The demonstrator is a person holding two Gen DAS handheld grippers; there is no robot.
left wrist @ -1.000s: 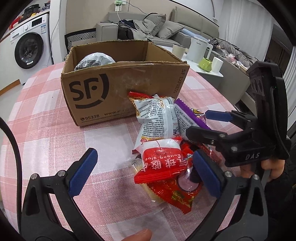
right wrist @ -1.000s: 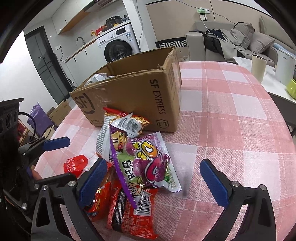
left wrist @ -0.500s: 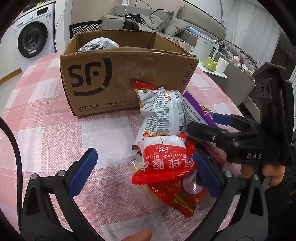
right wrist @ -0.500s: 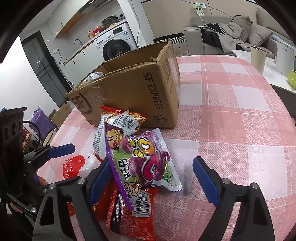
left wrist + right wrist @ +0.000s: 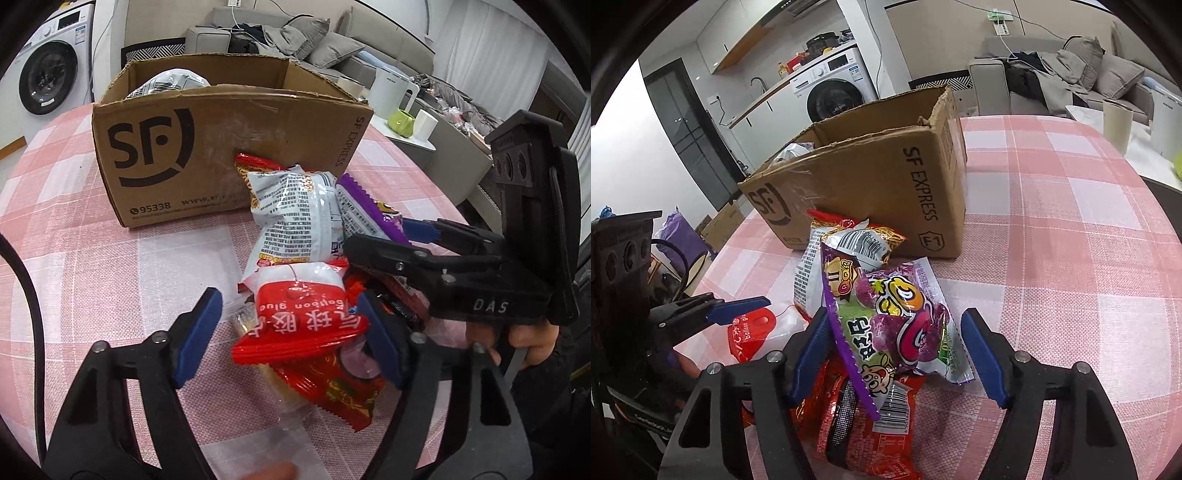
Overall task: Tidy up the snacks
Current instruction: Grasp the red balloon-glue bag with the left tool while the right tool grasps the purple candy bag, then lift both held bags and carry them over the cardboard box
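A pile of snack packets lies on the pink checked tablecloth in front of an open SF cardboard box (image 5: 207, 136) (image 5: 886, 184). My left gripper (image 5: 291, 332) is open, its fingers on either side of a red and white balloon-glue packet (image 5: 299, 317) on top of the pile. My right gripper (image 5: 897, 354) is open, its fingers on either side of a purple grape-candy bag (image 5: 901, 325). A white printed bag (image 5: 295, 214) leans against the box. Red packets (image 5: 875, 424) lie underneath. A silvery bag (image 5: 166, 83) sits inside the box.
The right gripper's body (image 5: 498, 266) shows at the right of the left wrist view, close to the pile. A side table with a white kettle (image 5: 391, 92) and green cup stands beyond the table edge. A washing machine (image 5: 48, 81) and a sofa are farther back.
Both grippers have moved forward and down onto the pile, and their fingers have narrowed around the top packets. The packets and box have not moved.
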